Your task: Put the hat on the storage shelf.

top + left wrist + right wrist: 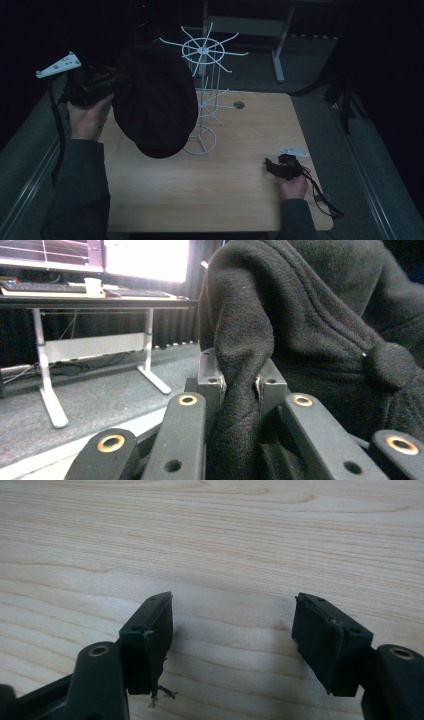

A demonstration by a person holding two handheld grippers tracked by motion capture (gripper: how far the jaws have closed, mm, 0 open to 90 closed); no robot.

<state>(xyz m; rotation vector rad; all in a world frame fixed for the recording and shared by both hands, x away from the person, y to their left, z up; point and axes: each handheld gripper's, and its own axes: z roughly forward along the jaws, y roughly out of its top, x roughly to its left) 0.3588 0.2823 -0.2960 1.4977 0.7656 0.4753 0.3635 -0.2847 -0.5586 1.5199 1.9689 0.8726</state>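
The left gripper (240,385) pinches the black hat (155,100) by its edge, in the air beside the rack (202,95). The hat seems soft and light. The right gripper (232,645) rests spread.

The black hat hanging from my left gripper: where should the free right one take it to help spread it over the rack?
Probably the lower rim of the black hat, opposite the left gripper, which pinches a fold of its edge. The hat hangs open and limp beside the white wire rack, so bring the open right gripper up from below on the table side.
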